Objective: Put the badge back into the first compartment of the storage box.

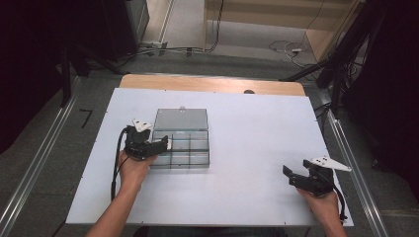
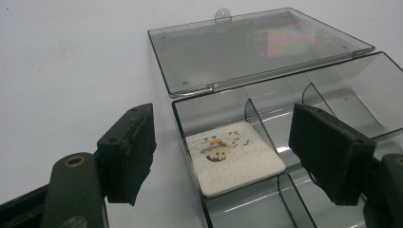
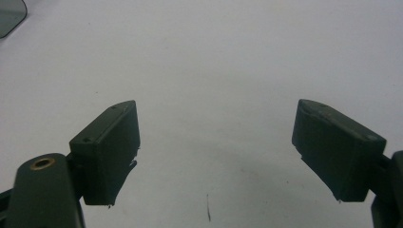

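A clear grey plastic compartment box (image 1: 197, 154) lies on the white table with its lid (image 1: 181, 119) folded flat open behind it. A white square tile with a small cartoon print (image 2: 234, 159) rests in the box's near-left compartment. My left gripper (image 1: 157, 145) is at the box's left edge, open, its jaws straddling that compartment's wall (image 2: 228, 152) with nothing held. My right gripper (image 1: 291, 176) hovers near the table's front right, open and empty (image 3: 216, 147).
The white table sheet (image 1: 257, 128) spreads wide between the two grippers. A wooden table edge (image 1: 212, 84) shows at the back. Metal rails (image 1: 44, 148) run along both sides, and cables (image 1: 286, 48) lie on the floor beyond.
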A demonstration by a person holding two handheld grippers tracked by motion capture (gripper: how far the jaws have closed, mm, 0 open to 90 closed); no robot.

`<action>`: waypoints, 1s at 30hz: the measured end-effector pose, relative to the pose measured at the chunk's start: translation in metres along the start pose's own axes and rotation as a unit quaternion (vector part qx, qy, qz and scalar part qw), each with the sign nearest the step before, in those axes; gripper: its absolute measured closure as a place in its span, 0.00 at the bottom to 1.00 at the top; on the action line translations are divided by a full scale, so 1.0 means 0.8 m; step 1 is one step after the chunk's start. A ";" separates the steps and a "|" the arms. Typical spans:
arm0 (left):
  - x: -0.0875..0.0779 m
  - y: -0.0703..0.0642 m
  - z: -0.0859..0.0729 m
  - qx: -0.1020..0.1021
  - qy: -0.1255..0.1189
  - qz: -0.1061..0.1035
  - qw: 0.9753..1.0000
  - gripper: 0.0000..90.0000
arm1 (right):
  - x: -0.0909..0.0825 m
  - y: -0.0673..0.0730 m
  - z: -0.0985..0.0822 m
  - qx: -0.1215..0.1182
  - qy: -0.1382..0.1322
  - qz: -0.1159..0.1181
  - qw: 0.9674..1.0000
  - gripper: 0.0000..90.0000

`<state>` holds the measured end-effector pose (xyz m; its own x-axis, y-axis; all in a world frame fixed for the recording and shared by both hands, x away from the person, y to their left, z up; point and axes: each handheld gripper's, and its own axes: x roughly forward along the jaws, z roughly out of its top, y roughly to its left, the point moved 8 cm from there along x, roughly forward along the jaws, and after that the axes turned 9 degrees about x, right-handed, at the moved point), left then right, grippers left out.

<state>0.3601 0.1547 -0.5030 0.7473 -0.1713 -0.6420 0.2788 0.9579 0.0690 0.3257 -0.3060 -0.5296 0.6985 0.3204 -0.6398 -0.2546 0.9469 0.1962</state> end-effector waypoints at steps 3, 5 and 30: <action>-0.001 0.001 0.000 -0.005 -0.004 -0.001 1.000 0.27 | 0.000 0.000 0.000 0.000 0.000 0.000 1.000 0.17; -0.002 0.002 0.000 -0.005 -0.005 -0.001 1.000 0.27 | 0.000 0.000 0.000 0.000 0.000 0.000 1.000 0.17; -0.011 0.012 -0.011 -0.012 -0.010 -0.001 1.000 0.27 | 0.000 0.000 0.000 0.000 0.001 -0.001 1.000 0.17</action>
<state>0.3506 0.1676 -0.5033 0.7590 -0.1779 -0.6263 0.2663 0.9626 0.0493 0.3258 -0.3057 -0.5299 0.6983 0.3176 -0.6415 -0.2523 0.9479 0.1947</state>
